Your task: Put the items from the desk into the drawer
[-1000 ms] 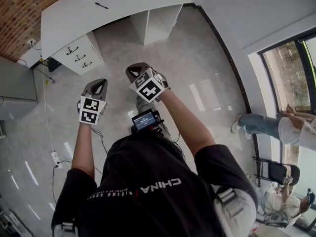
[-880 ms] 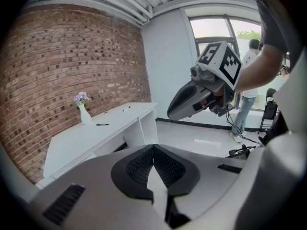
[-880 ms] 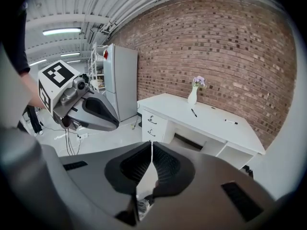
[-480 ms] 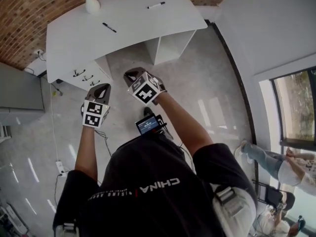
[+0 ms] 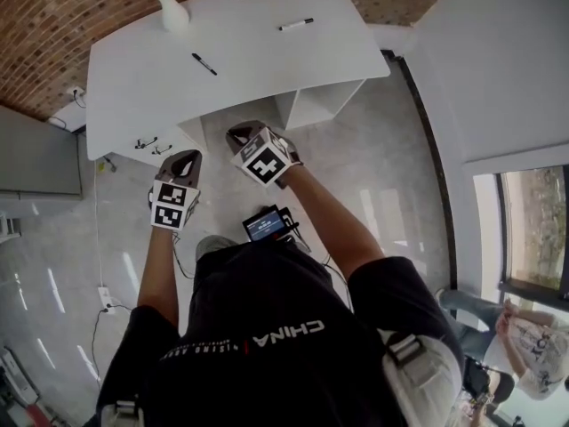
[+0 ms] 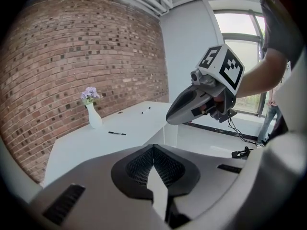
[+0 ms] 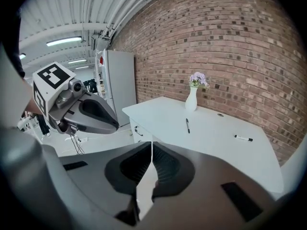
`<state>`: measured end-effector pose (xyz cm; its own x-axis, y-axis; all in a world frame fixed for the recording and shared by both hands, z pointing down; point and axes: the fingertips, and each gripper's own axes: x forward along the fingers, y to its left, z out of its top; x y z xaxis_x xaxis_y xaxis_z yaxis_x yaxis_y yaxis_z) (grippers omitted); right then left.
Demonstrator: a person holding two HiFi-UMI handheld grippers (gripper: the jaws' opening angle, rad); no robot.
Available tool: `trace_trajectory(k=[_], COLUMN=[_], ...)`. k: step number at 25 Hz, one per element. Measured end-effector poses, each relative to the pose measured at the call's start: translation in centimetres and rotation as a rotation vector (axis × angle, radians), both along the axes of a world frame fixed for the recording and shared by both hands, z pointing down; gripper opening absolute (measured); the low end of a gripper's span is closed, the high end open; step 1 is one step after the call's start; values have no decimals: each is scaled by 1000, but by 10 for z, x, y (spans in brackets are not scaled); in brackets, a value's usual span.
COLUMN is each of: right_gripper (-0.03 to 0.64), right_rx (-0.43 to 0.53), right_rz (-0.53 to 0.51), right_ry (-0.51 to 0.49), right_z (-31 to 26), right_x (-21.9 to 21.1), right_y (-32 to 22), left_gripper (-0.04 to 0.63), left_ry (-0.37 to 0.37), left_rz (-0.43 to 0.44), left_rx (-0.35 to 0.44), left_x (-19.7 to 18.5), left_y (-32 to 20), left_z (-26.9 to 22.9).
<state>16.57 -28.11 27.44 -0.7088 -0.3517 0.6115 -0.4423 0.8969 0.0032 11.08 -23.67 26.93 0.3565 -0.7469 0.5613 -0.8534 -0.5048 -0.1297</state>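
left tongs [image 5: 184,156] and right tongs [image 5: 241,132] both pinched together, empty; the black shirt [image 5: 276,354] reads "china".

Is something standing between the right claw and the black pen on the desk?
Nothing visible does. The right claw, shut and empty, is held short of the desk, and only air and bare desktop lie between it and the black pen. The vase stands beyond the pen, near the brick wall.
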Motion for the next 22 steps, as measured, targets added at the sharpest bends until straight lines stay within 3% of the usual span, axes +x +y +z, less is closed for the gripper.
trace_trajectory(k=[16, 22], right_gripper=[18, 18], right_rx=[11, 6], right_rz=[70, 65], right_ry=[-17, 4], right_z=[-10, -3], right_x=[-74, -77], right_y=[-17, -8], left_gripper=[12, 12], left_ry=[10, 14], left_rz=[73, 75], left_rx=[12, 6], left_x=[-67, -74], left_y=[-25, -19], left_z=[-6, 0])
